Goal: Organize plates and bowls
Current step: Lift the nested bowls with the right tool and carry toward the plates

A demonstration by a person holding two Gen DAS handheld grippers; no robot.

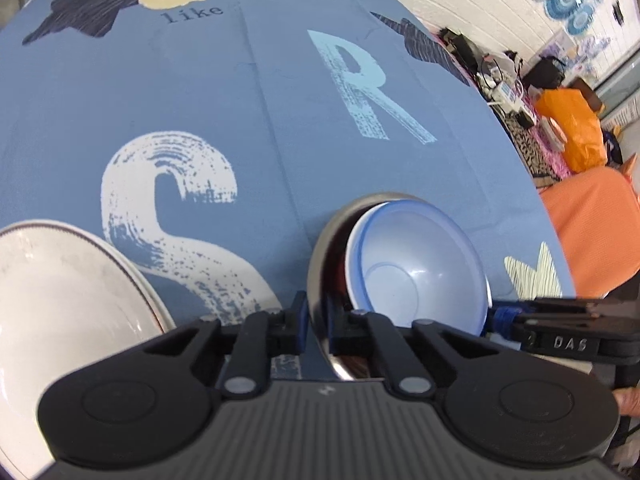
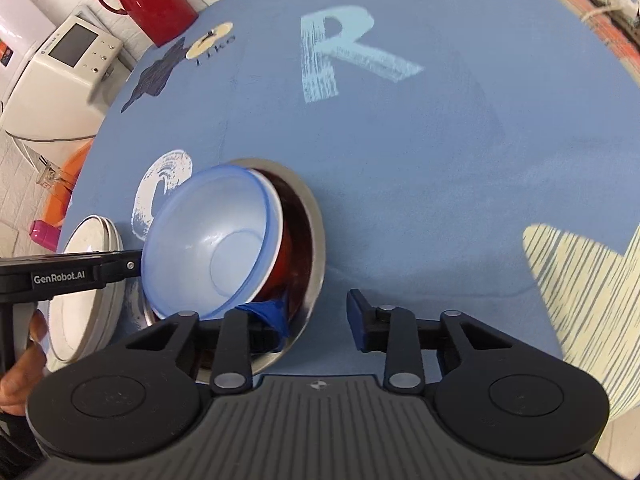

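Nearest our left camera, the left tongs (image 1: 318, 326) are clamped on the rim of the steel bowl (image 1: 320, 264), one pad outside and one inside the wall. That steel bowl sits on the blue-clothed counter (image 1: 240, 120), just beside the big white "S" print, and already carries a stack: a red bowl with a white rim (image 2: 280, 256) lies in it, and the pale blue plastic bowl (image 2: 212, 248) rests tilted on top, leaning toward the left side in our right view.

Our right tongs (image 2: 320, 320) stand apart and grip nothing; one blue-taped finger (image 2: 272, 316) reaches over the steel bowl's near edge by the red bowl, the other hangs over bare cloth.

So we judge the bowl half of the job largely done: three bowls nested, though the blue one is not seated flat and probably wants a nudge. To the left of the stack we see the white plates (image 1: 60, 300), which look like two stacked together with a thin dark rim line, but the edge view is poor and we cannot be sure of the count. A red jug (image 2: 144, 0) stands at the far edge, untouched. What seems left is settling the blue bowl and placing the nest beside the plates.
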